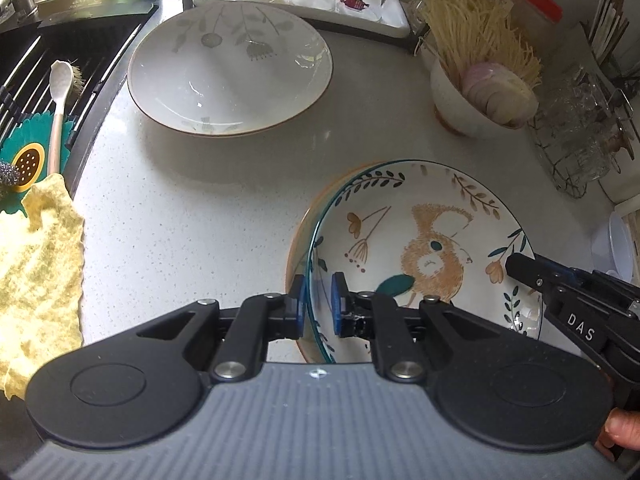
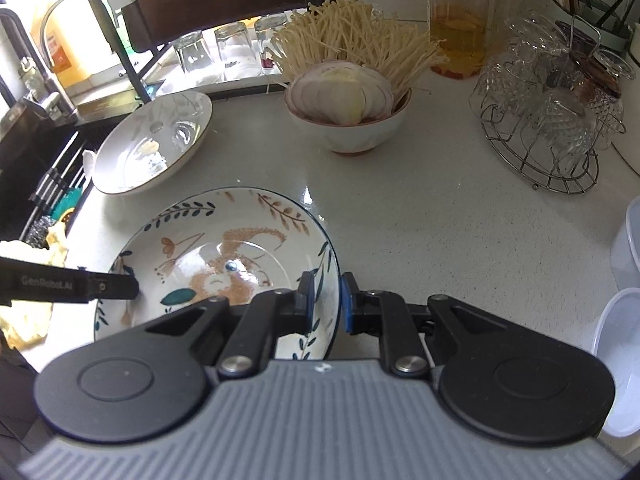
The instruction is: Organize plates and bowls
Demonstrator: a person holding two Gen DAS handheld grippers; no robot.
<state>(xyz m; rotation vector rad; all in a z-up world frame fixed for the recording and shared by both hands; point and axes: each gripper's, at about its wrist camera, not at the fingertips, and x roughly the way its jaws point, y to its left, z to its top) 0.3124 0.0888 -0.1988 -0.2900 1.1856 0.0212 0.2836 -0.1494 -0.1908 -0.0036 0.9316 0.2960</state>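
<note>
A bowl painted with a brown squirrel and leaves (image 1: 420, 240) (image 2: 224, 248) sits low over the white counter (image 1: 200, 220). The edge of an orange-rimmed dish (image 1: 294, 248) shows under its left side. My left gripper (image 1: 319, 306) is shut on the bowl's near left rim, one blue pad inside and one outside. My right gripper (image 2: 326, 304) is shut on the opposite rim in the same way. Each gripper's tip shows in the other view: the right gripper (image 1: 514, 266) and the left gripper (image 2: 132, 286). A large white plate with grey flowers (image 1: 228, 68) (image 2: 152, 144) lies farther back, by the sink.
A bowl of enoki mushrooms and sliced onion (image 1: 476, 92) (image 2: 348, 120) stands behind. A wire rack of glasses (image 2: 552, 120) is at the right, with white plastic tubs (image 2: 624, 360) nearer. A yellow cloth (image 1: 36, 280) and the dark sink (image 1: 60, 60) lie at the left.
</note>
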